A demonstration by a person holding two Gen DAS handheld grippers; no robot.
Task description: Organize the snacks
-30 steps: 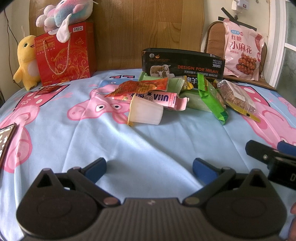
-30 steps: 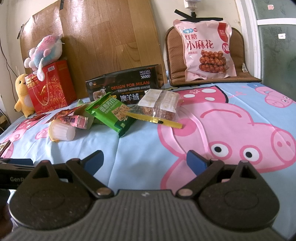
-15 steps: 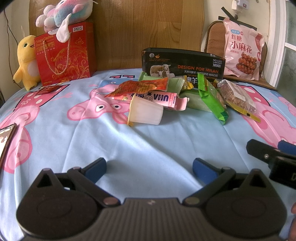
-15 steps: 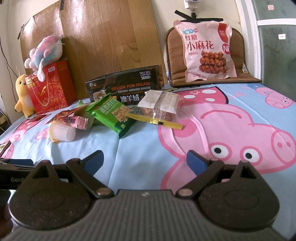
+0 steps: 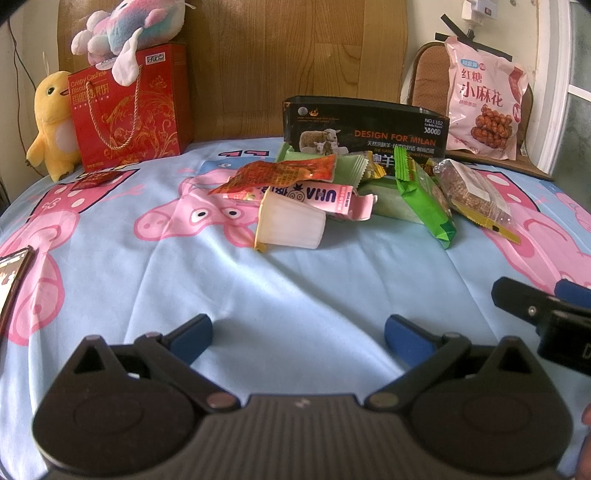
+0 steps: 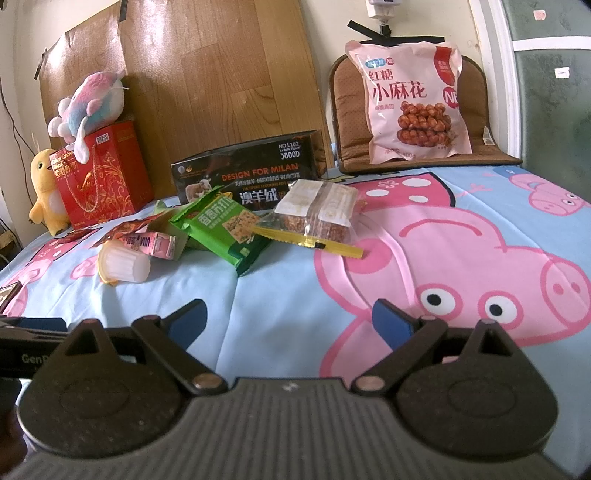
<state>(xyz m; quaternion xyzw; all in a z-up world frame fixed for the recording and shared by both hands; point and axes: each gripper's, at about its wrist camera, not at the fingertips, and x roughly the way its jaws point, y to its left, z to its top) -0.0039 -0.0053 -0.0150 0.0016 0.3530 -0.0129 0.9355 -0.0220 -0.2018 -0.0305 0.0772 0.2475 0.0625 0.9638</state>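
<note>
A heap of snacks lies mid-table before a black box [image 5: 364,127]: a white jelly cup [image 5: 290,225] on its side, a pink UHA packet [image 5: 325,195], an orange-red wrapper [image 5: 277,173], a green cracker pack [image 5: 424,194] and a clear bag with a yellow zip [image 5: 474,194]. The right wrist view shows the same cup [image 6: 123,264], green pack [image 6: 225,229], clear bag [image 6: 317,218] and box [image 6: 245,173]. My left gripper [image 5: 298,332] is open and empty, well short of the cup. My right gripper [image 6: 290,319] is open and empty, short of the green pack.
A red gift bag [image 5: 129,107] with a plush toy [image 5: 129,24] on top and a yellow plush chick [image 5: 53,122] stand at the back left. A large pink snack bag [image 6: 413,103] leans on a brown cushion [image 6: 351,122]. A phone [image 5: 11,273] lies at the left edge.
</note>
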